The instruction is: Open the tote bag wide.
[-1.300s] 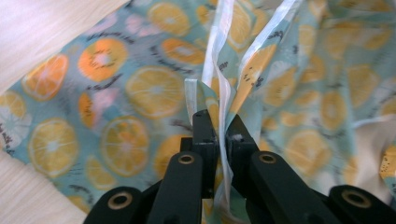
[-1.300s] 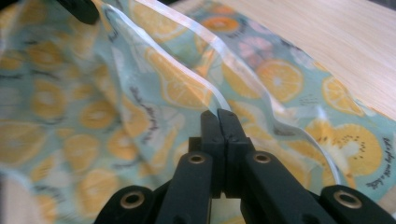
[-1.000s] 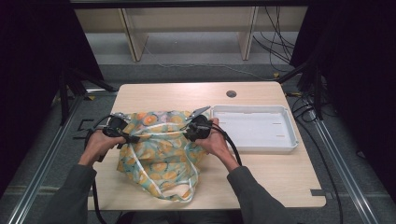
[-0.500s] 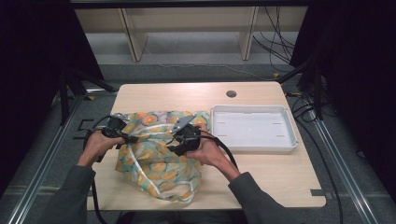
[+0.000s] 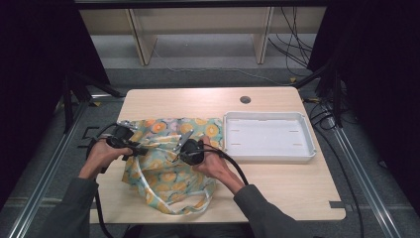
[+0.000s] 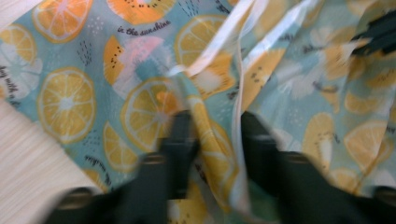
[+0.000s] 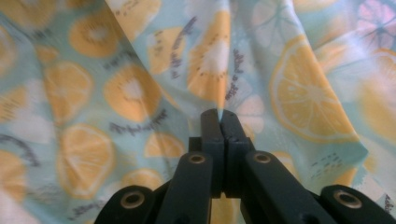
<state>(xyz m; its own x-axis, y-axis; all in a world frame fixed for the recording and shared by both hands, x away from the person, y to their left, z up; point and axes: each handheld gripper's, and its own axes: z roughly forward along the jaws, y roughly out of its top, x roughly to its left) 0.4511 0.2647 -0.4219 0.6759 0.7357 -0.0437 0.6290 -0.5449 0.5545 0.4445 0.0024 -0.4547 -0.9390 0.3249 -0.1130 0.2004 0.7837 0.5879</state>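
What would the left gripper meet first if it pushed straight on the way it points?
The left gripper, jaws just opened and apart, has a raised fold of the citrus-print cloth bag between them. It would likely meet that fold first, though depth is unclear.

A thin, soft cloth bag (image 5: 171,163), matt and creased, printed with citrus slices, was seen beneath both grippers. Its white strap (image 6: 243,60) looked smoother, with a slight sheen. The table (image 5: 277,183) under it was pale, matt wood grain. The tray (image 5: 270,153) beside the right gripper (image 5: 185,148) looked smooth white plastic.
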